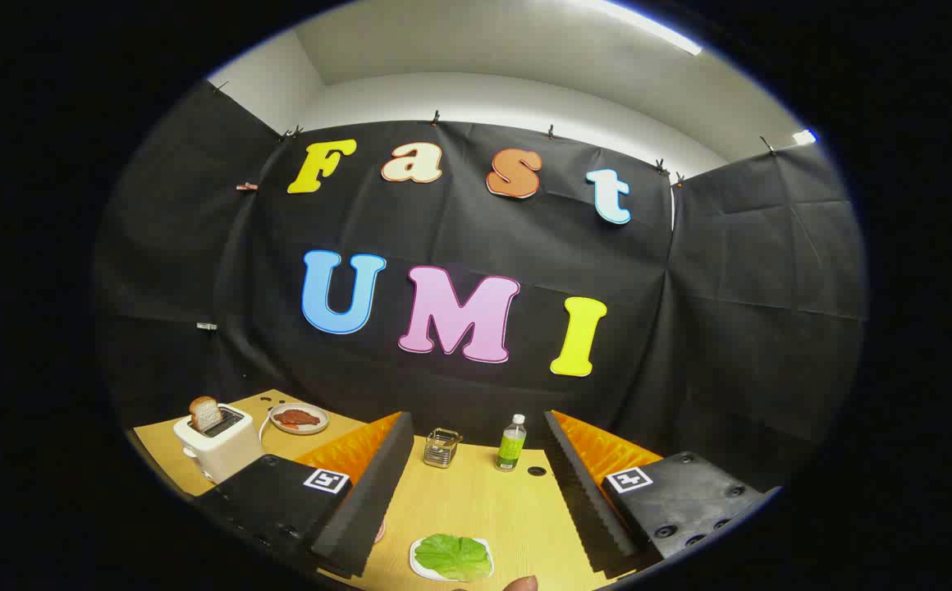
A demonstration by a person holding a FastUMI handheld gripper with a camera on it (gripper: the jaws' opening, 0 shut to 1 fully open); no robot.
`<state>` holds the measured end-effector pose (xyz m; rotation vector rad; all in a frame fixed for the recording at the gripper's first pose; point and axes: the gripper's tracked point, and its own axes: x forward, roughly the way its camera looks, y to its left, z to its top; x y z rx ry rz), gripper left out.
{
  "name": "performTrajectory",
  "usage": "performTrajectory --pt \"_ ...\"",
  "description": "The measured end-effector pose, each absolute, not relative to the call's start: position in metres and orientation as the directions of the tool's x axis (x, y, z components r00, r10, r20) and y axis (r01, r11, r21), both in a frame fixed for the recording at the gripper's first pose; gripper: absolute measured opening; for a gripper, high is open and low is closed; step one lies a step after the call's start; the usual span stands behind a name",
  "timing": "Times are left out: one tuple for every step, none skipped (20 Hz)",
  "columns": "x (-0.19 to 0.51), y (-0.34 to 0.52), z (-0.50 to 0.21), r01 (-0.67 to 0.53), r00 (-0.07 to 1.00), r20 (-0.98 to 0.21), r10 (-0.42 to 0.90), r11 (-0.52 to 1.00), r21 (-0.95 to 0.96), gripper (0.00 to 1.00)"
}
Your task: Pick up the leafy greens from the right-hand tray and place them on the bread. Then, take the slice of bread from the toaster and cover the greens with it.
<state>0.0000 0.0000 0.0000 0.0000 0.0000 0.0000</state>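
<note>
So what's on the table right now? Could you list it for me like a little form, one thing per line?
fingers: gripper open, holding nothing
leafy greens: on a small white tray, between the fingers
toaster: white, off to the left, a slice of bread sticking up from it
plate: behind the toaster, with something reddish on it
glass container: beyond the fingers
bottle: green label, upright beside the glass container
table: light wood

- tongs (476,492) spread wide over bench (484,501), gripping nothing
- leafy greens (452,556) on white tray (420,565), between fingers
- beyond fingers: glass holder (441,447), green bottle (511,443)
- far left: toaster (217,443) with bread slice (205,413) sticking up; plate (299,419) beside, reddish food on it
</note>
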Motion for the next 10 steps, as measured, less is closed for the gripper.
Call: performTrajectory --pt "0.0004 0.0015 -0.0007 -0.002 1.0 -0.002 0.002 1.0 -0.004 0.97" --pt "0.0007 0.003 -0.0024 -0.007 1.0 -0.006 0.007 1.0 -0.005 0.97" --pt "0.0009 0.005 -0.0029 -0.011 1.0 -0.01 0.011 1.0 -0.003 0.97" --pt "0.001 0.0052 -0.0027 -0.013 1.0 -0.011 0.013 1.0 -0.001 0.97" --pt "0.0012 0.0045 -0.0035 -0.013 1.0 -0.012 0.013 1.0 0.0 0.97" --pt "0.0007 0.0045 -0.0034 -0.016 1.0 -0.012 0.016 1.0 0.001 0.97" --pt "0.0005 0.0042 -0.0045 -0.015 1.0 -0.015 0.015 1.0 0.002 0.97" --pt "-0.0003 0.0037 -0.0047 -0.017 1.0 -0.015 0.017 1.0 0.004 0.97" --pt "-0.0008 0.0034 -0.0051 -0.018 1.0 -0.016 0.018 1.0 0.006 0.97" --pt "-0.001 0.0026 -0.0041 -0.019 1.0 -0.014 0.019 1.0 0.008 0.97"
